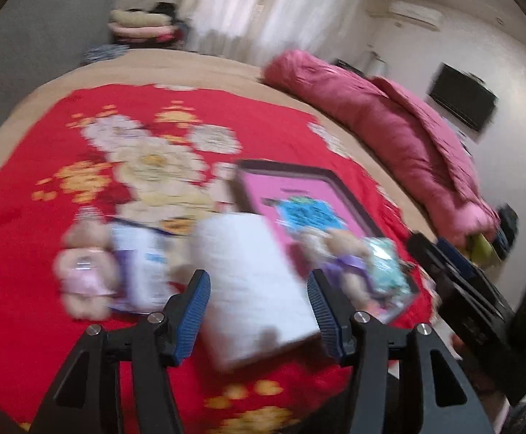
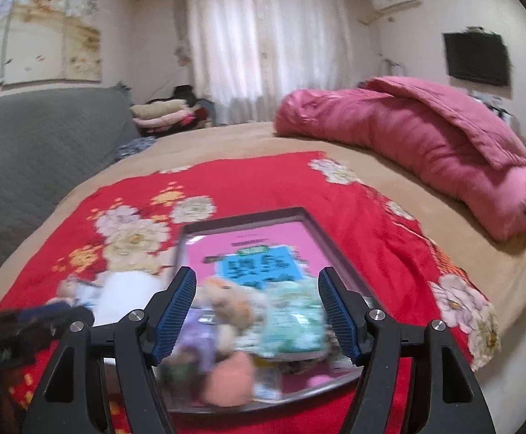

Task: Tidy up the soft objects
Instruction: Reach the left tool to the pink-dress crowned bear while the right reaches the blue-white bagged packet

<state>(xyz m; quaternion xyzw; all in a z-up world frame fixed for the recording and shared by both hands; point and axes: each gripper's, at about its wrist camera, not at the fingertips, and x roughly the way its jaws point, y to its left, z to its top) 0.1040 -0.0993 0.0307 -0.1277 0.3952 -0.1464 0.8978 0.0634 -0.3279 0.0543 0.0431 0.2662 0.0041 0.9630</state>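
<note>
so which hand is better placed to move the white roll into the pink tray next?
Left, probably. The left tool is open with the white roll directly between its pads, not gripped. The right tool hangs open over the pink tray, away from it.

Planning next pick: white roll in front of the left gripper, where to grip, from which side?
Grip the white roll across its round body at mid-length, coming from above with the left gripper. It lies on its side on the red blanket, curved flanks exposed between the open jaws.

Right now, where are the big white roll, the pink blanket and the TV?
white roll (image 1: 252, 282), left wrist view, its side.
pink blanket (image 2: 407, 133), right wrist view, folded middle.
TV (image 2: 478, 58), right wrist view, screen centre.
</note>
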